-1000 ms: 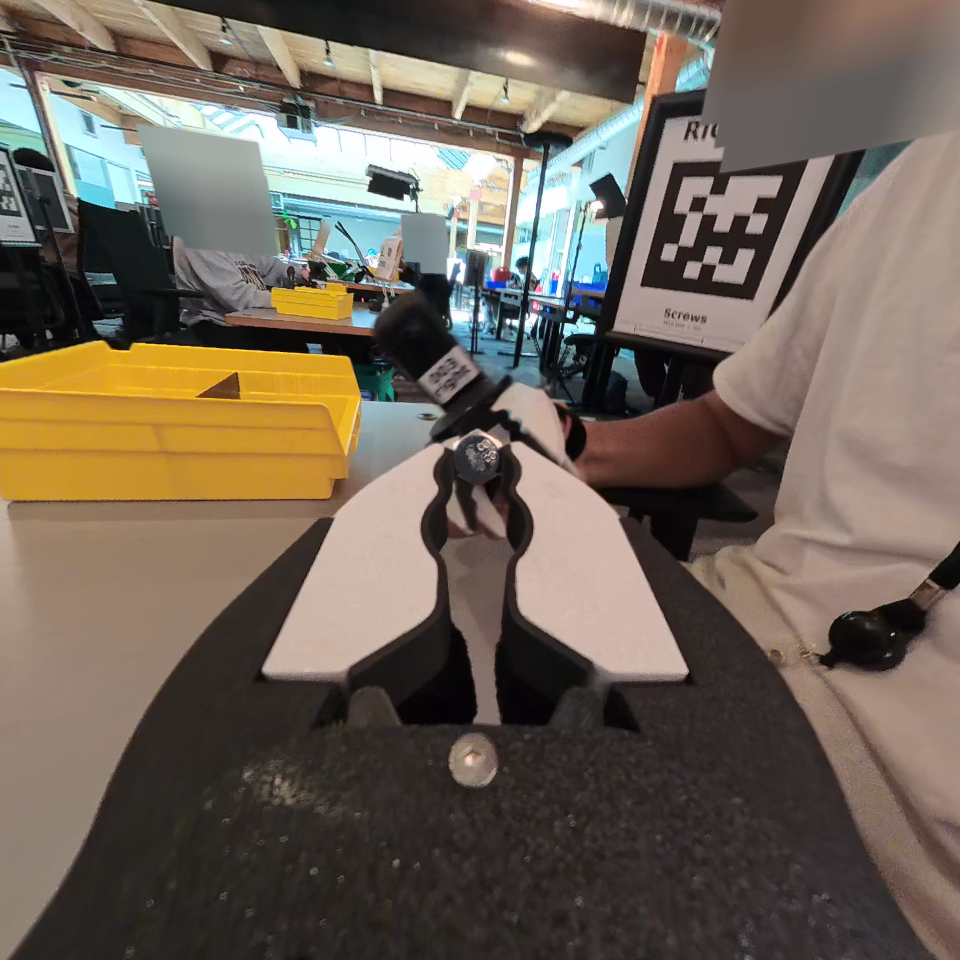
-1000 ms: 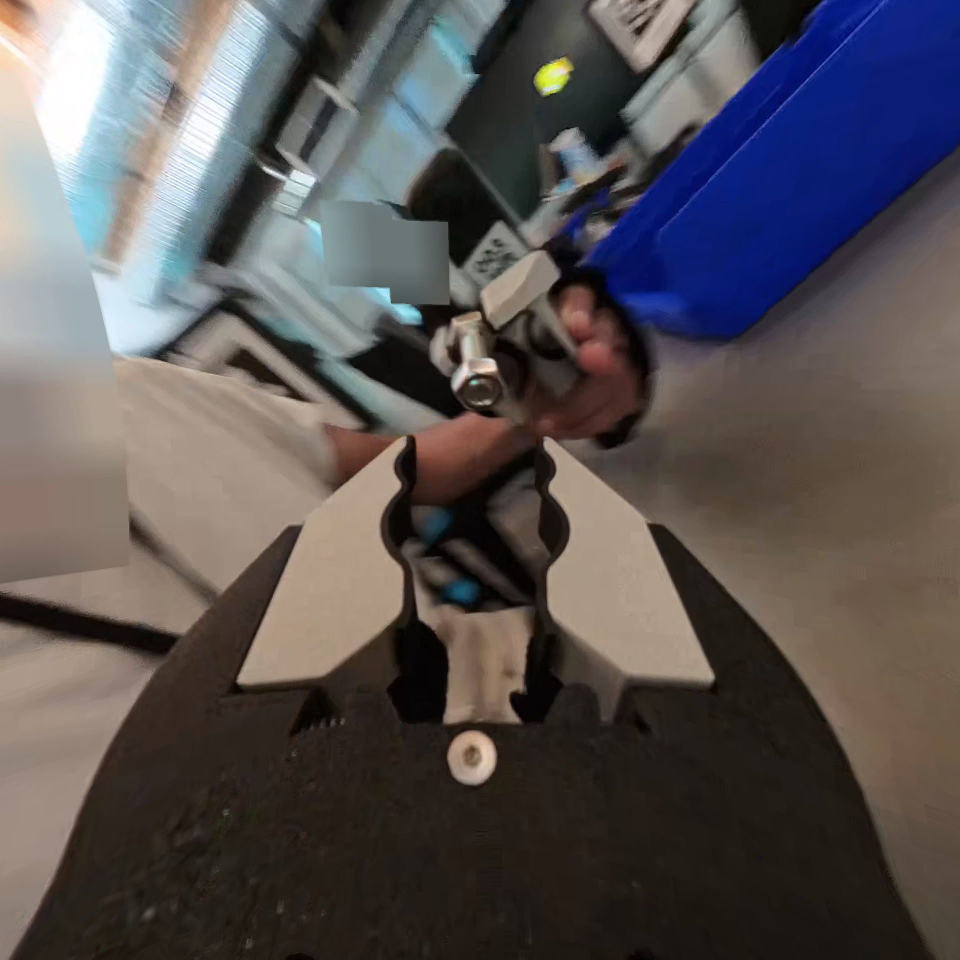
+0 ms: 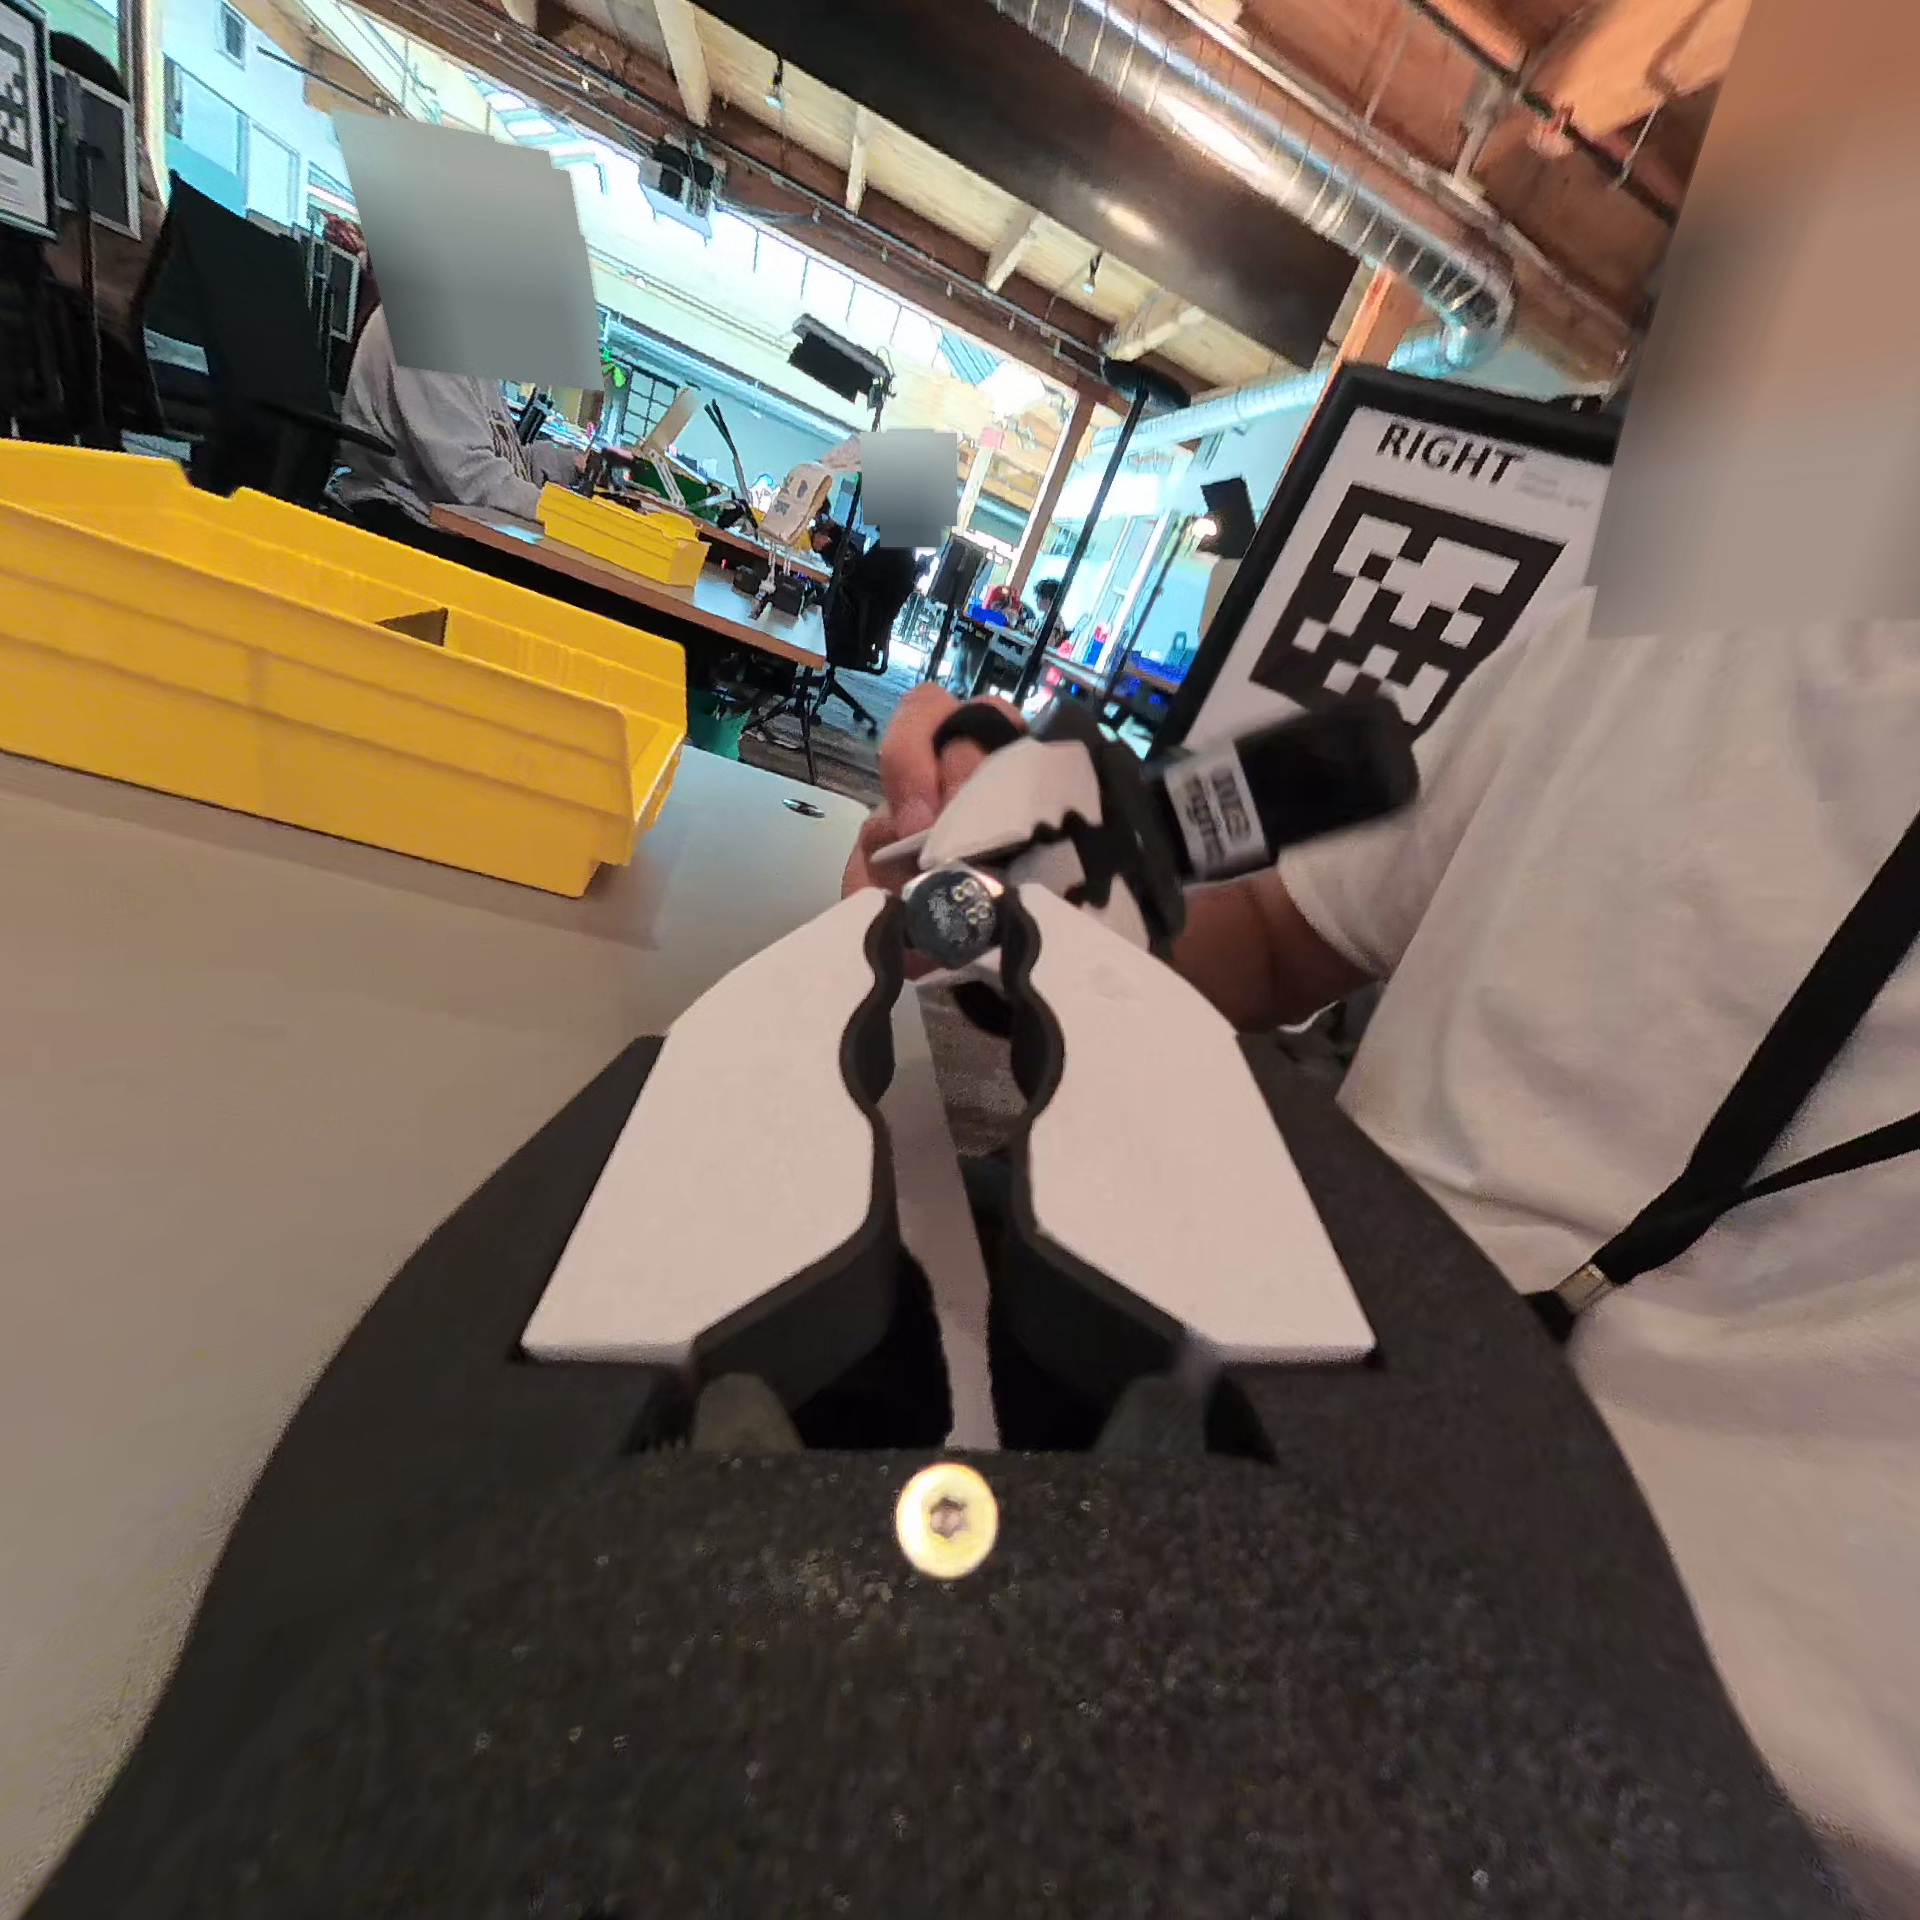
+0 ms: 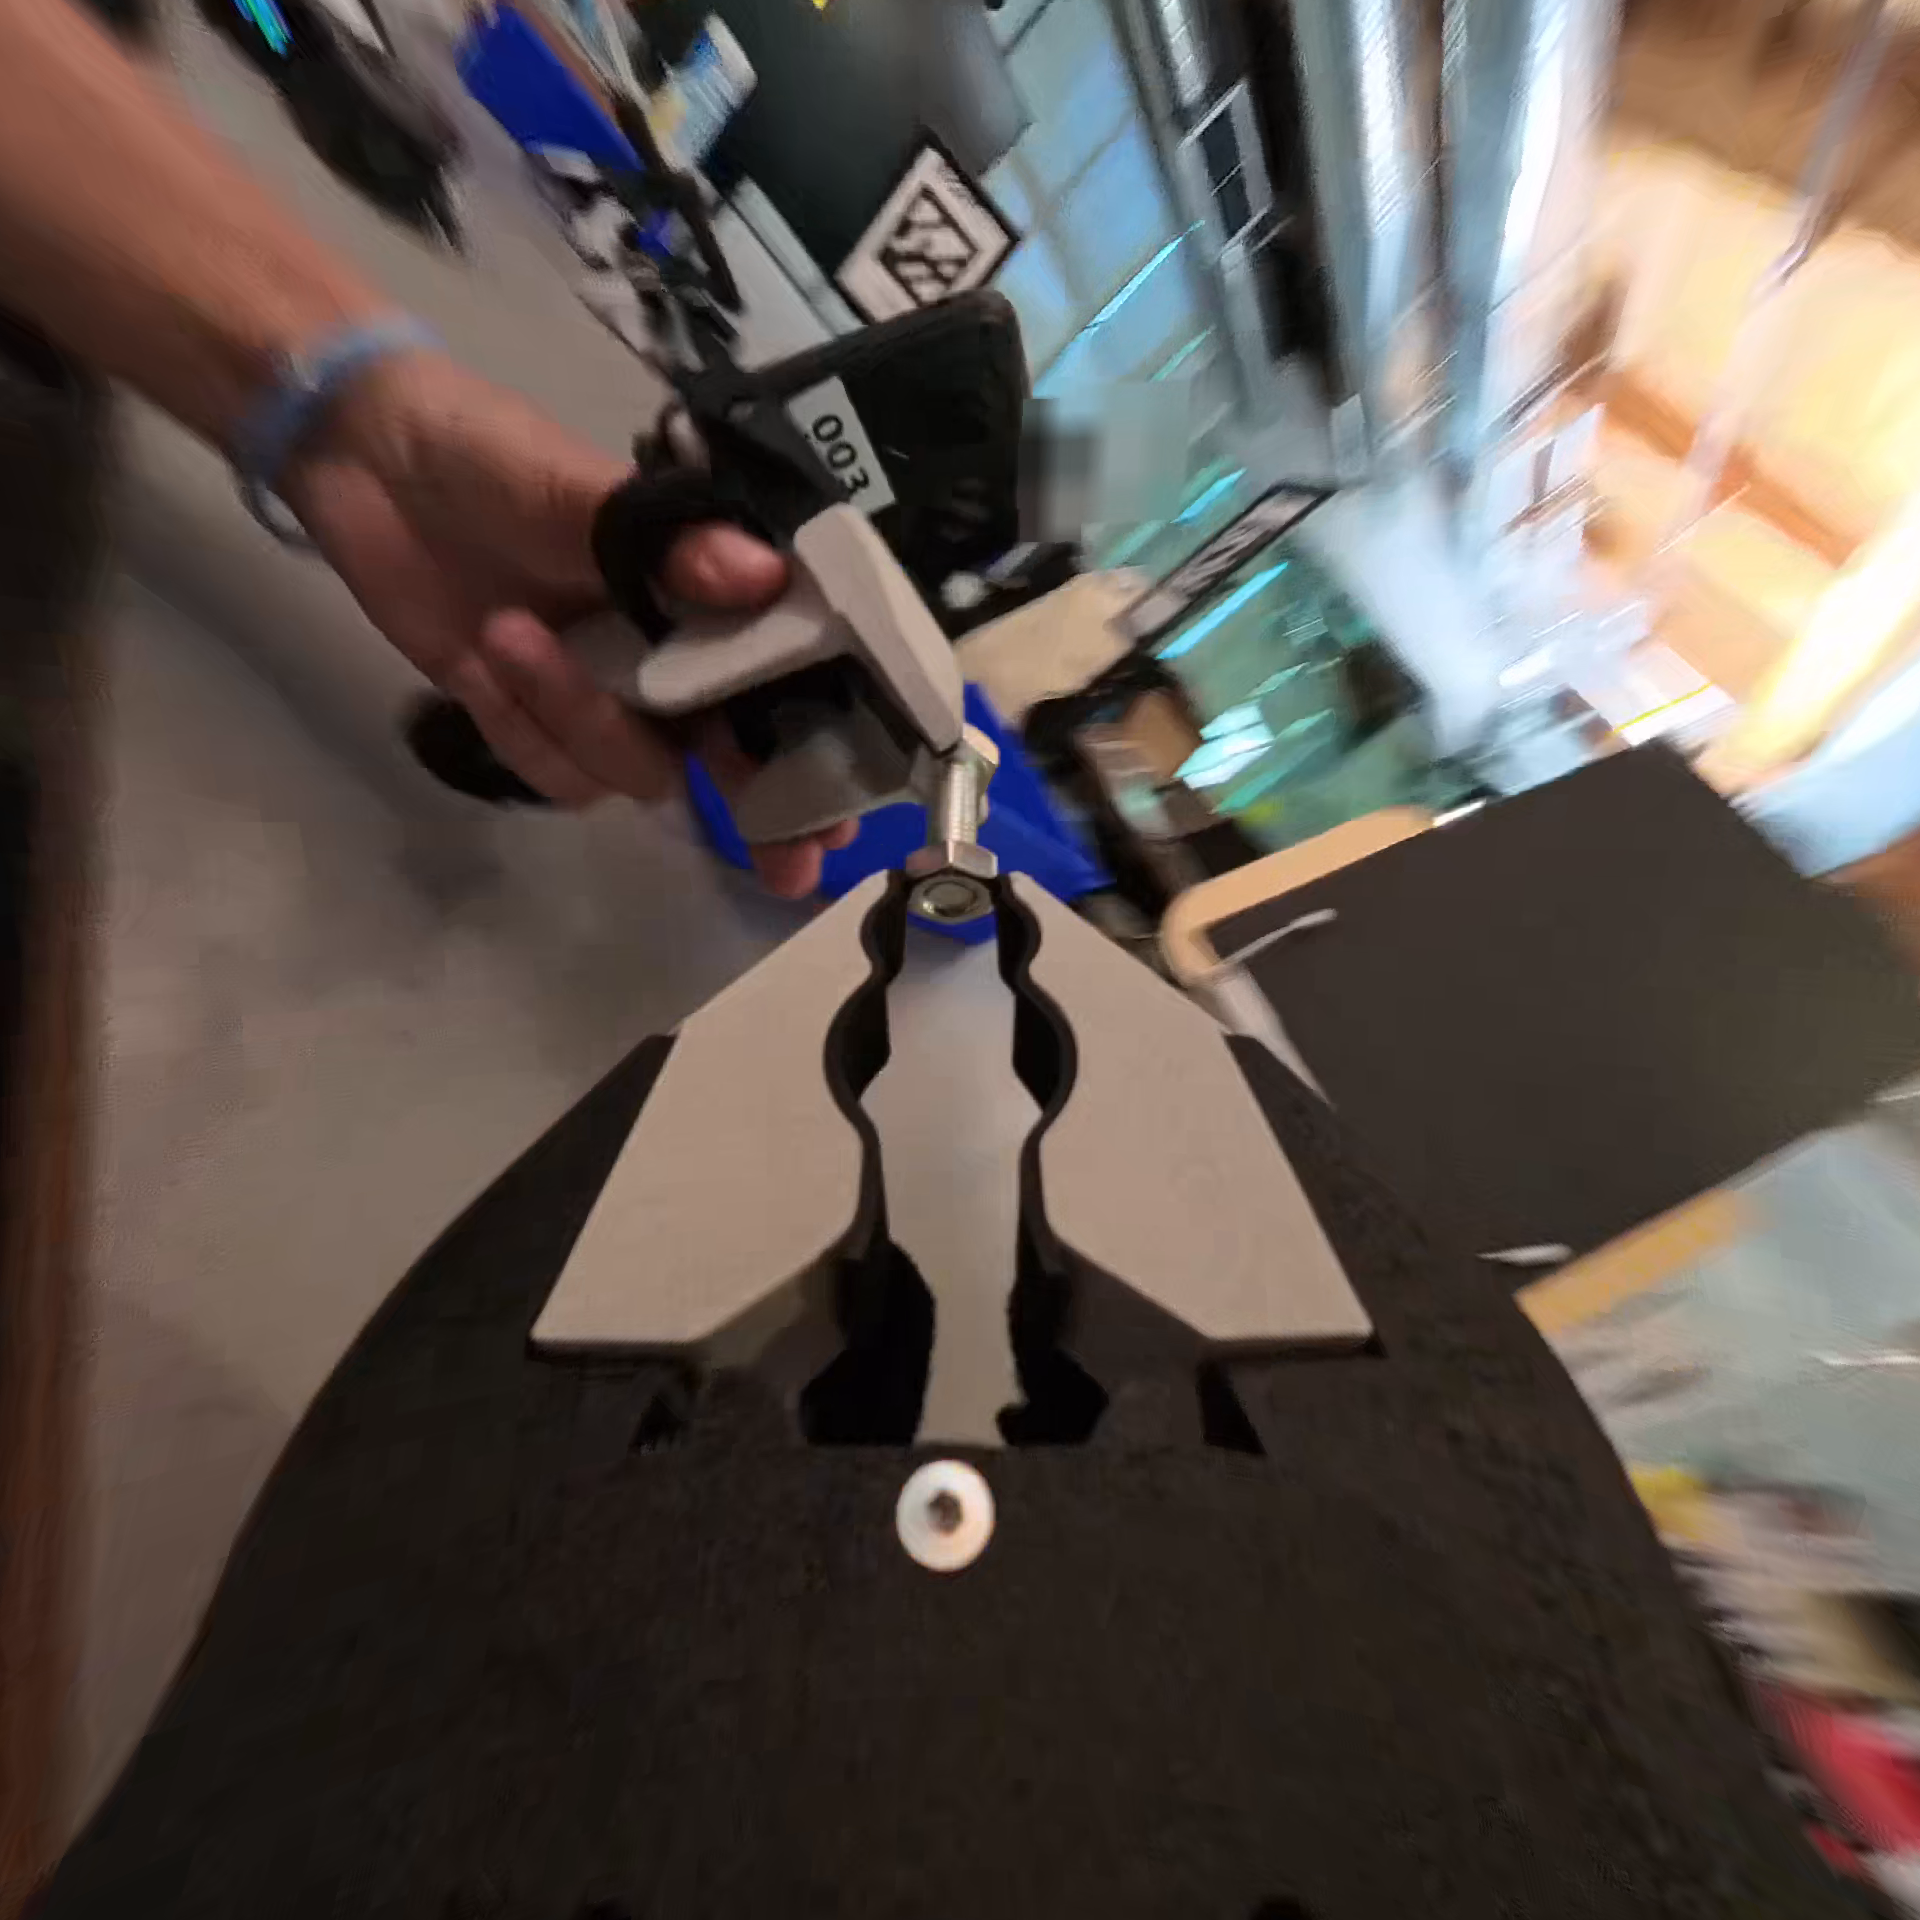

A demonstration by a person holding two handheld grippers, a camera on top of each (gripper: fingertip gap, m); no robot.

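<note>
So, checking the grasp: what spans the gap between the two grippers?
A threaded bolt, held by left gripper and right gripper at opposite ends; right wrist view.

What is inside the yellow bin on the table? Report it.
Inside the yellow bin, only a brown triangular piece shows above the near wall. That wall hides the bin's floor and anything lying on it.

Right gripper (image 4: 948, 902) pinching the hex nut (image 4: 950, 864) — bolt (image 4: 961, 792) clamped by the left gripper (image 4: 940, 743) beyond.
</note>
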